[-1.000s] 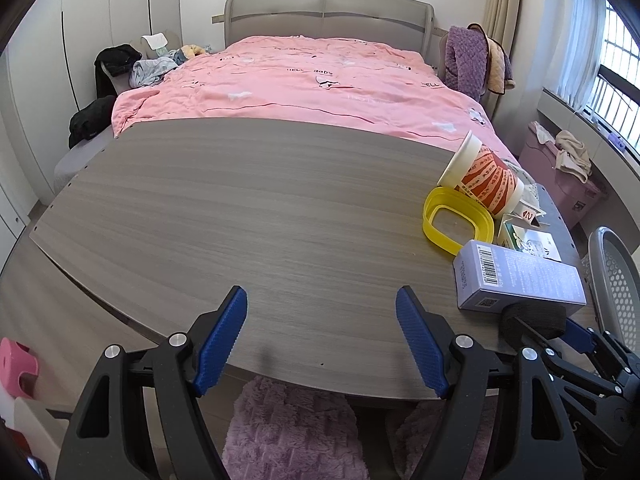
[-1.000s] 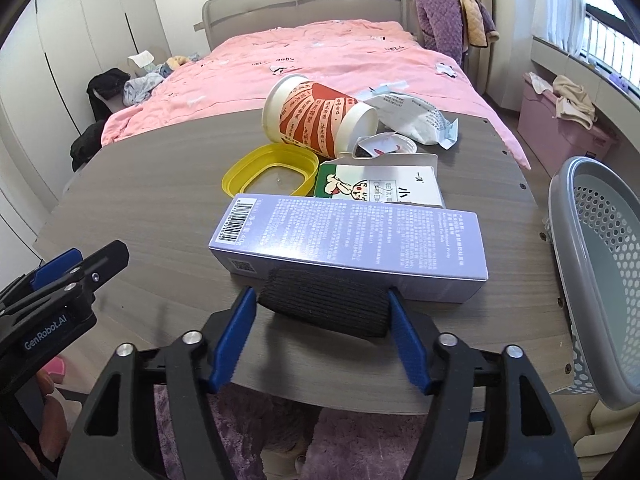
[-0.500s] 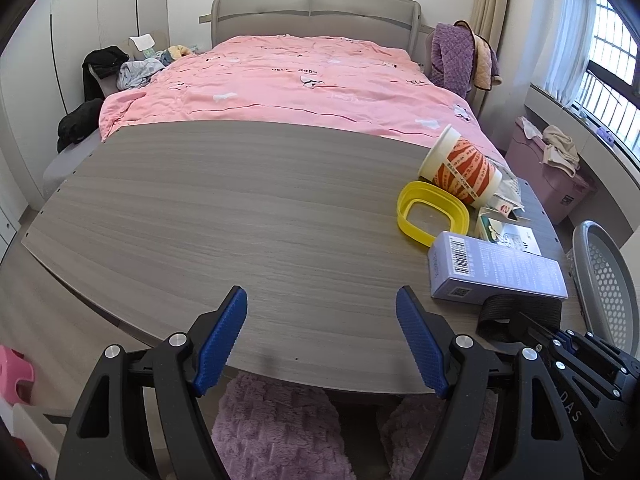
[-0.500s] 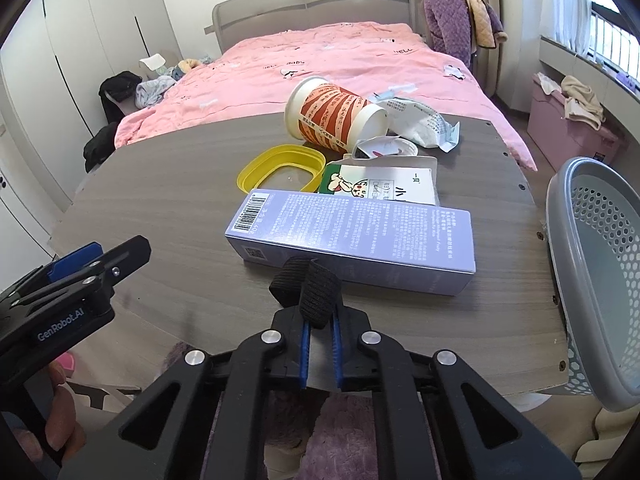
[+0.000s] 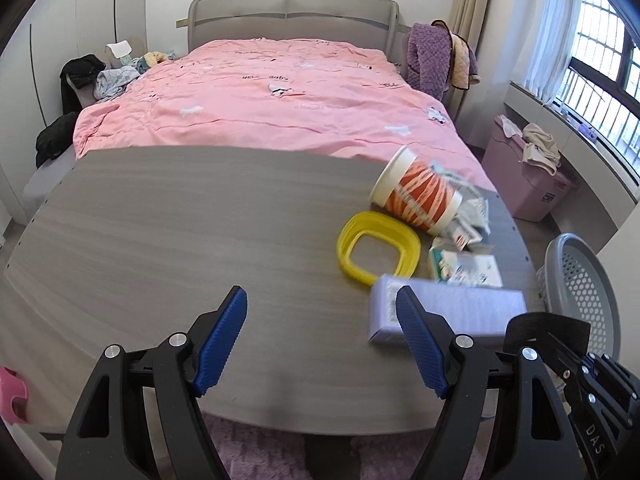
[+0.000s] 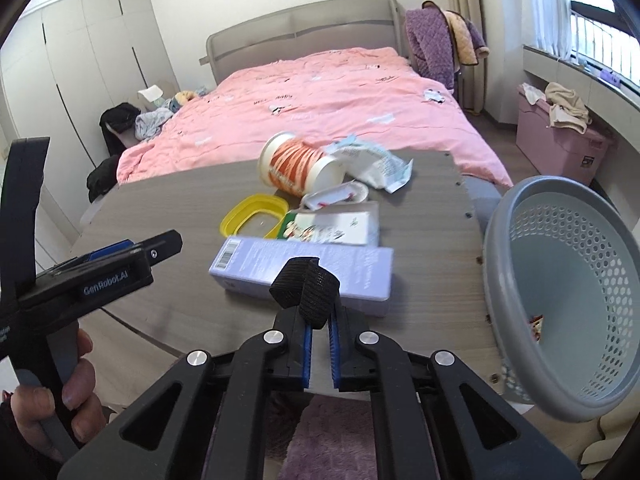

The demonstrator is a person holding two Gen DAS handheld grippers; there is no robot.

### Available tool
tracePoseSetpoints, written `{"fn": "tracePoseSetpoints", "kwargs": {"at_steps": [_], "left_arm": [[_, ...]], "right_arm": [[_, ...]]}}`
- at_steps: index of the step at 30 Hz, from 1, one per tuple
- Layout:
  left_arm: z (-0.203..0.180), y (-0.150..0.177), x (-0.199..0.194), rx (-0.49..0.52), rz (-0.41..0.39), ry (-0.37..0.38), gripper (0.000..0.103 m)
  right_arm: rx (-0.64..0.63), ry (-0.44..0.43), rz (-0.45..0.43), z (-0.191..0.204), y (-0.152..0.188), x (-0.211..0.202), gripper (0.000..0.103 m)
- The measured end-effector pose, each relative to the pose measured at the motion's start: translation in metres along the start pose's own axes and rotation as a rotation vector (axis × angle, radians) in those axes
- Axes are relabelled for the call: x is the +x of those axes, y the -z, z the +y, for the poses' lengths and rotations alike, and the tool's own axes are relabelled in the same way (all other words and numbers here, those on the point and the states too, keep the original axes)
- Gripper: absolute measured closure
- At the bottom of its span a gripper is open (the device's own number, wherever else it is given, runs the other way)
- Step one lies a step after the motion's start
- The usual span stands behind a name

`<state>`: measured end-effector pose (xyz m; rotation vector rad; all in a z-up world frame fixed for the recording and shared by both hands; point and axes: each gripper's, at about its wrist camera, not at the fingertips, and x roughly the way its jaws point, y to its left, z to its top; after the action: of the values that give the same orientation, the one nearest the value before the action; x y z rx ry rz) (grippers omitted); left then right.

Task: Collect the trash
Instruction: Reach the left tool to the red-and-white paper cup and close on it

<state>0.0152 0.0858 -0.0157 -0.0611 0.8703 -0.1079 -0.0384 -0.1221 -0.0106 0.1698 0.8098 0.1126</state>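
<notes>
Your right tongs (image 6: pixel 318 354) pinch a black band (image 6: pixel 306 292); your left tongs (image 5: pixel 322 346) gape wide, holding nothing.

Just beyond the band a purple box (image 6: pixel 304 266) lies on the table (image 6: pixel 168 200), then yellow lid (image 6: pixel 256 216), cup (image 6: pixel 298 166), wrappers (image 6: pixel 374 162); grey basket (image 6: pixel 560 280) right of the box.

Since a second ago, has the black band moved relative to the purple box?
Yes. The black band, pinched in the right gripper, has lifted off the table beside the purple box.
</notes>
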Motion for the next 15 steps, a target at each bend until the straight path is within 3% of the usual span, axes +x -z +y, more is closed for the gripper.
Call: {"fn": "tracePoseSetpoints", "kwargs": {"at_steps": [9, 15], "left_arm": [[-0.043, -0.052, 0.025, 0.08, 0.017, 0.06, 0.029], [-0.051, -0.079, 0.049, 0.134, 0.045, 0.097, 0.029]], "right_arm": [[0.048, 0.029, -0.024, -0.039, -0.027, -0.01, 0.095], [0.069, 0.036, -0.021, -0.057, -0.043, -0.006, 0.095]]}}
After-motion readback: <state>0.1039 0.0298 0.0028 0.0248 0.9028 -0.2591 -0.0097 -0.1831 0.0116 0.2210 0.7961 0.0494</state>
